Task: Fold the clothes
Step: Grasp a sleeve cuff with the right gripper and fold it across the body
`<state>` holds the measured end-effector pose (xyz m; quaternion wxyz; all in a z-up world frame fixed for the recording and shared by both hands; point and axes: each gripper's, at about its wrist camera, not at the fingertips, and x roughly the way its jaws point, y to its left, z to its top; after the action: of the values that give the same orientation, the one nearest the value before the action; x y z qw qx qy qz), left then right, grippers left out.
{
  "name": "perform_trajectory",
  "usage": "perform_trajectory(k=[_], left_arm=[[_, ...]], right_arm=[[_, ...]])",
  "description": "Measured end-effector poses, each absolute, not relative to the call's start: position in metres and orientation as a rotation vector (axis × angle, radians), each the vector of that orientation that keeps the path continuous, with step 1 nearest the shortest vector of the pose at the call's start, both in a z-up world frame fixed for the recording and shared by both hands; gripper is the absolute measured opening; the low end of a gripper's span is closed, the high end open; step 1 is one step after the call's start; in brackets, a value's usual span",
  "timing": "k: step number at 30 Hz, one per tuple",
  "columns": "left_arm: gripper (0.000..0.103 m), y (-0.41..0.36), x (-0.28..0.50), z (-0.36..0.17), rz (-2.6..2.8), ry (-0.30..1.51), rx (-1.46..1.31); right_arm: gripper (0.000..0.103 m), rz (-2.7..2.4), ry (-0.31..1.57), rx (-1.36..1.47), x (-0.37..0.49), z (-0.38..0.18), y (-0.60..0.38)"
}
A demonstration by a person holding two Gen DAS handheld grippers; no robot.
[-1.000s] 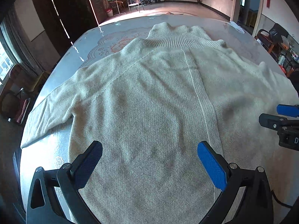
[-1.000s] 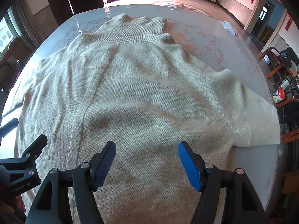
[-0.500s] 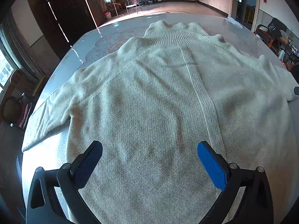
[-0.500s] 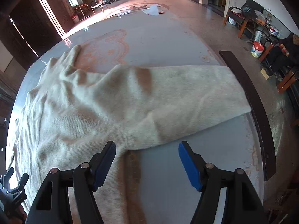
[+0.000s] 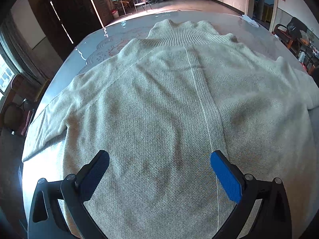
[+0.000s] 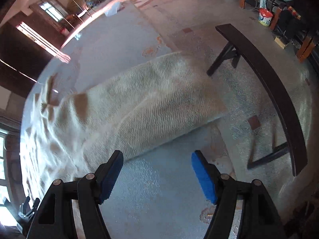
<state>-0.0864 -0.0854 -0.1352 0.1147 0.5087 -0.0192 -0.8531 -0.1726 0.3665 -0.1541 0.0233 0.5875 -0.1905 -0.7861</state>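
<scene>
Swung out from over the body, the right gripper [image 6: 157, 171] now hangs above bare table [image 6: 159, 199], jaws spread, widening slightly, holding nothing. Just beyond lies the sleeve [image 6: 159, 103], long axis up-right toward its cuff. Left gripper [image 5: 159, 169], jaws apart and empty, hovers over the sweater [image 5: 169, 99], farther from that sleeve.

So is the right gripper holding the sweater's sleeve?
No, the right gripper has nothing between its opening jaws; the sleeve lies flat on the table ahead of it.
</scene>
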Motion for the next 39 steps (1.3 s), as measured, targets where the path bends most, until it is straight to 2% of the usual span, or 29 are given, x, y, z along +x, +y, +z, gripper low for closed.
perform_trajectory(k=[3, 9, 10, 16, 22, 24, 25, 26, 28, 34, 37, 39], left_arm=[[0.102, -0.086, -0.086, -0.137, -2.498, -0.037, 1.498], [0.103, -0.088, -0.086, -0.141, -2.479, 0.009, 1.508], [0.102, -0.087, -0.086, -0.141, -2.476, 0.006, 1.513], [0.103, -0.078, -0.091, -0.140, -2.460, -0.066, 1.530], [0.103, -0.076, -0.095, -0.138, -2.440, -0.093, 1.542], [0.103, -0.077, -0.096, -0.139, -2.427, -0.091, 1.549], [0.103, -0.079, -0.096, -0.140, -2.420, -0.090, 1.550], [0.103, -0.080, -0.096, -0.140, -2.413, -0.088, 1.551], [0.103, -0.083, -0.097, -0.140, -2.403, -0.076, 1.550], [0.103, -0.089, -0.094, -0.143, -2.395, -0.029, 1.526], [0.103, -0.092, -0.087, -0.144, -2.401, -0.012, 1.515], [0.103, -0.095, -0.085, -0.141, -2.415, 0.012, 1.502]], right_arm=[[0.073, -2.441, -0.667, 1.843, -0.181, -0.155, 0.395], [0.074, -2.389, -0.934, 1.899, -0.187, -0.171, 0.458], [0.075, -2.345, -1.017, 1.898, -0.186, -0.177, 0.467], [0.076, -1.893, -1.815, 1.660, -0.180, -0.245, 0.512], [0.080, -1.603, -2.179, 1.425, -0.187, -0.290, 0.506], [0.075, -1.578, -2.262, 1.345, -0.188, -0.298, 0.504], [0.057, -1.594, -2.287, 1.319, -0.188, -0.299, 0.504], [0.032, -1.617, -2.305, 1.295, -0.188, -0.299, 0.504], [0.006, -1.693, -2.307, 1.253, -0.190, -0.297, 0.503], [0.005, -1.939, -2.195, 1.023, -0.186, -0.252, 0.499], [0.004, -2.180, -1.933, 0.994, -0.191, -0.191, 0.487], [0.004, -2.365, -1.676, 0.965, -0.197, -0.136, 0.466]])
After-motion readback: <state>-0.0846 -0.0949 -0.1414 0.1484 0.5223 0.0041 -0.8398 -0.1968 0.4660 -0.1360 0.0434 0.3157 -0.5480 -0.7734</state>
